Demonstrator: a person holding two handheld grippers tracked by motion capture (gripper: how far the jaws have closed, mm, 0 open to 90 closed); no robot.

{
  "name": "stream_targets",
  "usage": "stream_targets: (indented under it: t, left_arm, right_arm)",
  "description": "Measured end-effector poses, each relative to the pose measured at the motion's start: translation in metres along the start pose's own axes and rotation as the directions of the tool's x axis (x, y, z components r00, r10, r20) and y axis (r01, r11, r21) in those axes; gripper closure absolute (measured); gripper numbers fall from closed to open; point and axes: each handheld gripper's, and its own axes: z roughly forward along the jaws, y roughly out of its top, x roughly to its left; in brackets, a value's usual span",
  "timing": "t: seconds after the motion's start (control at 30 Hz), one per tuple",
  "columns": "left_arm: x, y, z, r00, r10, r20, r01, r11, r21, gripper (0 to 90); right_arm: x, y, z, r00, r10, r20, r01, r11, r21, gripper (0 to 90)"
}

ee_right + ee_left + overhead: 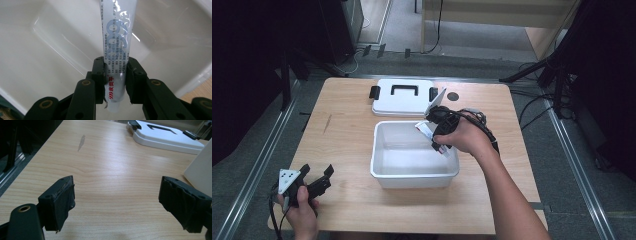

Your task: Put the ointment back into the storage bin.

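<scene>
Directly above the open white bin (414,172), the right gripper (435,131) has its fingers (98,75) pinching a white ointment tube (117,45) near its crimped end, the tube's long axis running straight out from the fingers and down toward the bin's floor. Well apart at the bench's (347,150) near left corner, the left gripper (314,181) rests with fingers (61,202) spread on nothing, the bin's lid (403,97) lying just beyond the bin.

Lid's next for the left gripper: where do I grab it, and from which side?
Take the lid by its black handle, coming straight down from above. It lies flat on the table behind the bin, so the raised handle bar is probably the only part the jaws can close around.
</scene>
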Motion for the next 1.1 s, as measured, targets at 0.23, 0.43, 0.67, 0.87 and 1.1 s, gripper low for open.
stream_targets:
  t: [0.23,0.43,0.67,0.87,1.1]
  left_arm:
    - [0.000,0.000,0.000,1.0000,0.001,0.000,-0.001,1.0000,0.002,14.2]
    - [0.000,0.000,0.000,1.0000,0.002,0.000,-0.002,1.0000,0.003,14.2]
    - [0.001,0.000,0.000,1.0000,0.000,0.002,0.000,1.0000,0.004,14.1]
    - [0.001,0.000,0.000,1.0000,-0.003,0.003,0.003,1.0000,0.004,14.2]
    - [0.001,0.000,0.000,1.0000,-0.003,0.002,0.003,1.0000,0.004,14.1]
  right_arm:
    - [0.004,-0.001,0.012,0.9998,-0.021,0.006,0.021,0.999,0.032,72.5]
    - [0.008,0.000,0.024,0.9977,-0.055,0.039,0.053,0.997,0.056,72.5]
    - [0.012,0.002,0.037,0.9902,-0.124,0.063,0.121,0.991,0.053,72.3]
    - [0.013,0.003,0.048,0.9797,-0.180,0.087,0.175,0.982,0.069,72.2]
    - [0.011,0.001,0.056,0.9785,-0.195,0.068,0.190,0.980,0.065,71.8]
